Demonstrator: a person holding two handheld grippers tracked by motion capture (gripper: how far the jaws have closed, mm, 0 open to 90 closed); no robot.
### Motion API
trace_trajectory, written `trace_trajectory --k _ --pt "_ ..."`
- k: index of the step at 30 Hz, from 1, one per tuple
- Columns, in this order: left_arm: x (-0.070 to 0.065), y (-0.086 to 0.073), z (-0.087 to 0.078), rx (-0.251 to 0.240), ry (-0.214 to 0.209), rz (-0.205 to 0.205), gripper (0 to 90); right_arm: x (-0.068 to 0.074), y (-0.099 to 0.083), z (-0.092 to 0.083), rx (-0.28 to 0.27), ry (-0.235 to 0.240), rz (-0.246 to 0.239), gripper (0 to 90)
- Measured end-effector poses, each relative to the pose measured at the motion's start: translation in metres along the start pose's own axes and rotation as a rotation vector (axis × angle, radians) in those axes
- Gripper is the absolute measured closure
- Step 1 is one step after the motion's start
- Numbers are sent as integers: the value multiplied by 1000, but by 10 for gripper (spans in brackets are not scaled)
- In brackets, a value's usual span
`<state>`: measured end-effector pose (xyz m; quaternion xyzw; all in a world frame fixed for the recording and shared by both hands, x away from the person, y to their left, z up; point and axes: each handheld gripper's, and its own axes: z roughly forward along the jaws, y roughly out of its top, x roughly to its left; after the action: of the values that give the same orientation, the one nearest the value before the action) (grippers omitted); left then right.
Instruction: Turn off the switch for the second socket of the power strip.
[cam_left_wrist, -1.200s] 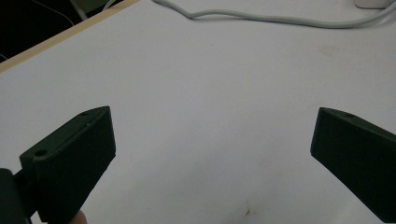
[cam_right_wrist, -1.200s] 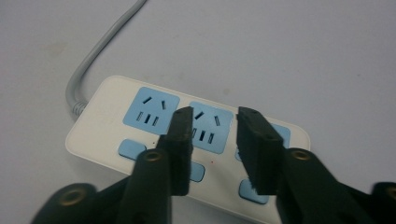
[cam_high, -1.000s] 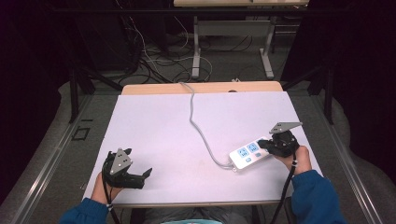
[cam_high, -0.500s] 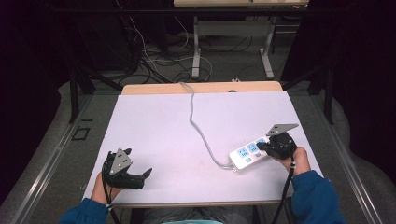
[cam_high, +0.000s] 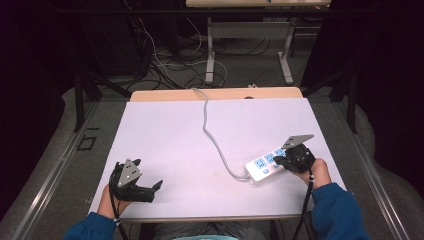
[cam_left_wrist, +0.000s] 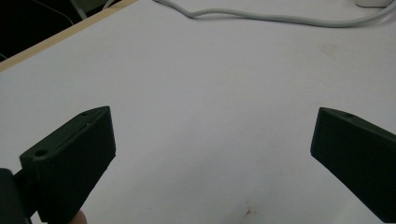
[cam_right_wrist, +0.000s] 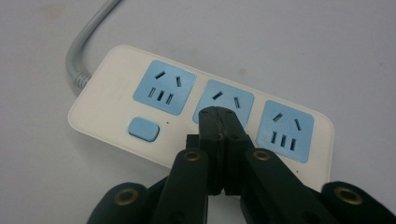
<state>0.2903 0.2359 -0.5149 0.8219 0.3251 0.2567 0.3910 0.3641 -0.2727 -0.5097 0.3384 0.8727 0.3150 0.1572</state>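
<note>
From the high view, a white power strip (cam_high: 265, 165) with blue sockets lies on the right part of the white bench (cam_high: 170, 140), near the front edge, set at a slant. Its grey cable (cam_high: 210, 130) runs from the strip's left end up across the bench and over the far edge. The right gripper (cam_high: 281, 161) sits over the strip's right end, held by the right hand (cam_high: 312, 170). The left gripper (cam_high: 152, 187) rests at the front left of the bench, well apart from the strip.

In the left gripper view, the two black fingers (cam_left_wrist: 70, 163) stand wide apart with bare bench between them; the cable (cam_left_wrist: 261, 17) crosses the far top of the picture.

In the right gripper view, the fingers (cam_right_wrist: 212, 128) are pressed together with nothing between them, their tips over the lower edge of the middle socket (cam_right_wrist: 224, 103) of the power strip (cam_right_wrist: 107, 112). A blue switch (cam_right_wrist: 144, 129) lies just to the left of the tips, below the first socket (cam_right_wrist: 163, 87); whether the tips touch the strip I cannot tell.
</note>
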Motion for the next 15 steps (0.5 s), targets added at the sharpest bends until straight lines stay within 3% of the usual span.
trace_trajectory --k 7,10,15 --pt "0 0 0 1 2 -2 0 2 -1 5 42 -7 -24 900" --pt "0 0 0 0 0 -1 0 2 -1 8 22 -6 -18 900" --pt "0 0 0 1 3 -1 0 3 -2 9 51 -25 -20 900"
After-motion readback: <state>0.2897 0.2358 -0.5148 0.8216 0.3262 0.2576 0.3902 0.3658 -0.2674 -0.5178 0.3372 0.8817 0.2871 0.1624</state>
